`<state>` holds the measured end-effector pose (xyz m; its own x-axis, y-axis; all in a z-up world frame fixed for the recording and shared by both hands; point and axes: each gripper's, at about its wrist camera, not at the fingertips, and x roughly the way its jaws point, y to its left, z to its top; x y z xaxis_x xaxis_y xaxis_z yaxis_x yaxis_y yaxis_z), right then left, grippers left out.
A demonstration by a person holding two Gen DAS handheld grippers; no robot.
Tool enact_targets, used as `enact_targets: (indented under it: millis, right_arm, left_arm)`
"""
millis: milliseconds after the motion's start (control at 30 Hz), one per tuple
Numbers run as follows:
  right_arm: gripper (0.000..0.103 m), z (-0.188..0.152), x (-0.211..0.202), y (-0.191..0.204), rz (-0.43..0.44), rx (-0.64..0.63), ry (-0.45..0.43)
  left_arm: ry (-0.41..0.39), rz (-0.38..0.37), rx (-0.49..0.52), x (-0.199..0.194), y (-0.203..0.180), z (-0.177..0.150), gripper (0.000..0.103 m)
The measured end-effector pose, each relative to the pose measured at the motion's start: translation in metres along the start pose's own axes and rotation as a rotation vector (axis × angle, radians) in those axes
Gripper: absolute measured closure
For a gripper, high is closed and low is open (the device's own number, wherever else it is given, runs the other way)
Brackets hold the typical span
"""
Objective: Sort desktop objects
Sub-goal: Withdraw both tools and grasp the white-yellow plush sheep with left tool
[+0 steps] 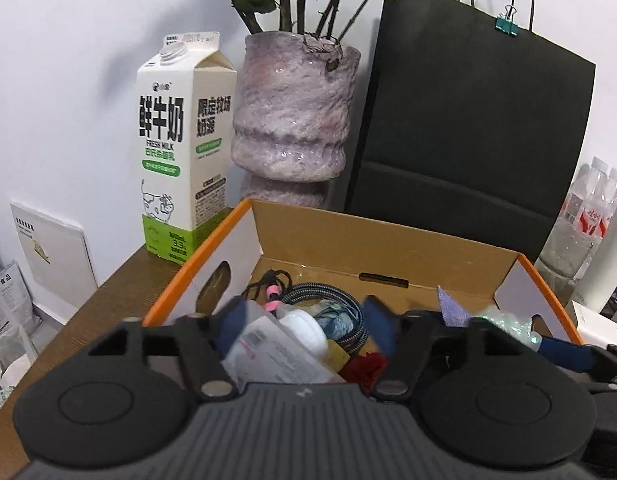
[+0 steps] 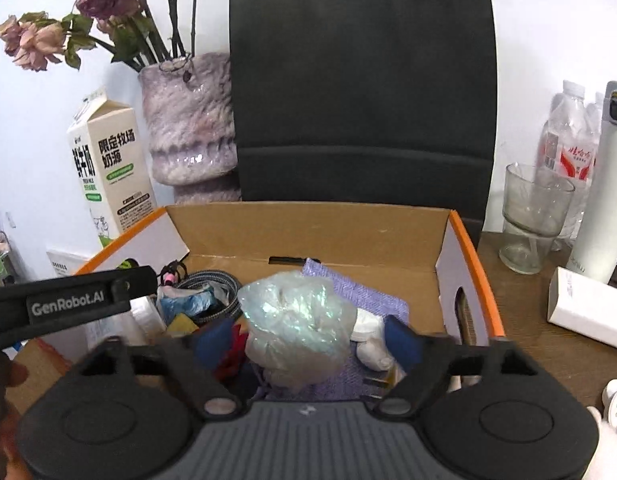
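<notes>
**Mia:** What is that big thing sitting right in front of both hand-held grippers?

**Ben:** That is the cardboard box (image 2: 308,236) with the orange rim. It is sitting on the tabletop (image 1: 120,288) and holding lots of little things, so I think it is where the sorted stuff is going.

**Mia:** And what is standing behind the box?

**Ben:** A black paper bag (image 1: 476,120), a purple vase (image 1: 292,112) and a milk carton (image 1: 180,152) are standing past it, by the wall. They are tall, so maybe that is why they are staying out.

**Mia:** What is the right hand-held gripper (image 2: 308,342) doing?

**Ben:** It is hanging just over the box. Its fingers are spread wide on each side of a shiny plastic bag (image 2: 296,320). They are not squeezing it. The bag is lying on a purple cloth (image 2: 364,296) inside the box.

**Mia:** And the left hand-held gripper (image 1: 304,320)?

**Ben:** It is spread wide too, gripping nothing. Just ahead of it, in the box, a labelled packet (image 1: 276,356) and a braided cable (image 1: 332,300) are lying.

**Mia:** What is waiting off to the right?

**Ben:** A glass cup (image 2: 532,216) and a white box (image 2: 588,308) are sitting out on the tabletop, not yet sorted, I guess.
</notes>
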<state>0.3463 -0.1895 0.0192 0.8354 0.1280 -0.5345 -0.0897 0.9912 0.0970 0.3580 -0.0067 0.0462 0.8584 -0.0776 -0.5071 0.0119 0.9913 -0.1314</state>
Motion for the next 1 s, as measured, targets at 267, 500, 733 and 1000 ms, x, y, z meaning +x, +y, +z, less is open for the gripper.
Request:
enact_targets:
  millis: [267, 500, 733, 1000]
  right_arm:
    - [0.000, 0.007, -0.018, -0.005, 0.017, 0.015, -0.018]
    - [0.000, 0.000, -0.063, -0.013, 0.046, -0.012, -0.038]
    - [0.000, -0.030, -0.118, -0.062, -0.079, -0.097, -0.011]
    - [0.000, -0.075, -0.162, -0.151, -0.194, -0.028, 0.090]
  left_arm:
    - [-0.035, -0.041, -0.055, -0.017, 0.012, 0.010, 0.000]
    - [-0.056, -0.109, -0.097, -0.053, 0.021, 0.012, 0.000]
    - [-0.083, -0.126, -0.032, -0.102, 0.023, -0.007, 0.000]
    - [-0.005, -0.182, -0.009, -0.131, -0.004, -0.043, 0.000]
